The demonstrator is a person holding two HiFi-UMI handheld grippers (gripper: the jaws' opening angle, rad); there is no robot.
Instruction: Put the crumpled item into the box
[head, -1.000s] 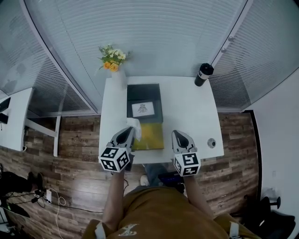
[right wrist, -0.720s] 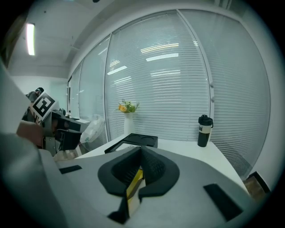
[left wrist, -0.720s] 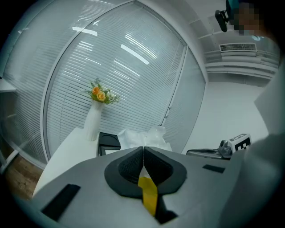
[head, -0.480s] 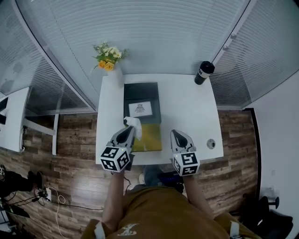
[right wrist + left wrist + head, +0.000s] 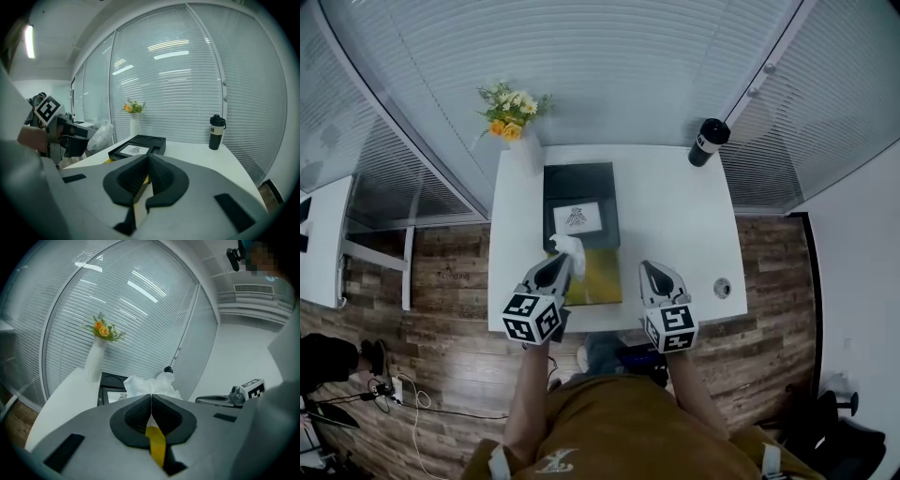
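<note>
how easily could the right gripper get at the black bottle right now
Probably yes: the right gripper is empty, jaws together, and only bare table lies between it and the black bottle.

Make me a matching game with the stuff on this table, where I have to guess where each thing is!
Things:
1. flowers
2. black bottle
3. crumpled white item
4. dark box

Places:
A. pinched in the left tongs
B. far left corner of the table
C. flat on the table, with a white card inside
D. far right corner of the table

Right pairs: 1-B, 2-D, 3-A, 4-C.
</note>
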